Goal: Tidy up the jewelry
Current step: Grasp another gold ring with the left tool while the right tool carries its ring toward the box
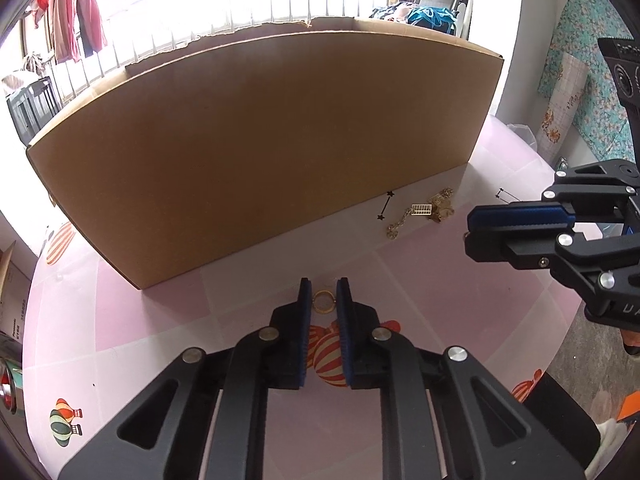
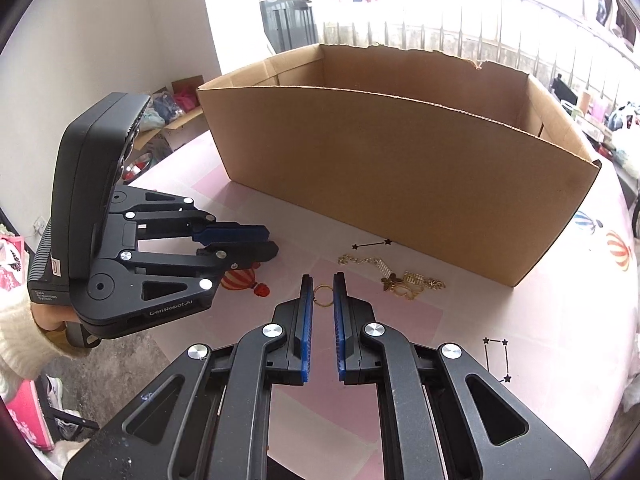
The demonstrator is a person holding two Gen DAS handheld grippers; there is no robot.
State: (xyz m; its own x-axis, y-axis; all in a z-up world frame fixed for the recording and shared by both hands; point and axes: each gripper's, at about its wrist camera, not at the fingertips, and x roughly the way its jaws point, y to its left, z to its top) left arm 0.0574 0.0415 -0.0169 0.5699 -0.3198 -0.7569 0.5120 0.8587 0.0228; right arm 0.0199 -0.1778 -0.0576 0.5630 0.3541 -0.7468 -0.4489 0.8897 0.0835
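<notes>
Left gripper (image 1: 324,294) pinches a small gold ring (image 1: 324,302) between its blue pads, low over the pink tablecloth (image 1: 460,292). Right gripper (image 2: 323,286) closes on a thin gold ring (image 2: 323,293). Gold chain jewelry (image 2: 400,280) lies beside the cardboard box (image 2: 400,168).

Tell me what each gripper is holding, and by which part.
The left gripper pinches the thick gold ring across its rim, with the pads on opposite sides. The right gripper pinches the thin gold hoop the same way, at its fingertips.
</notes>
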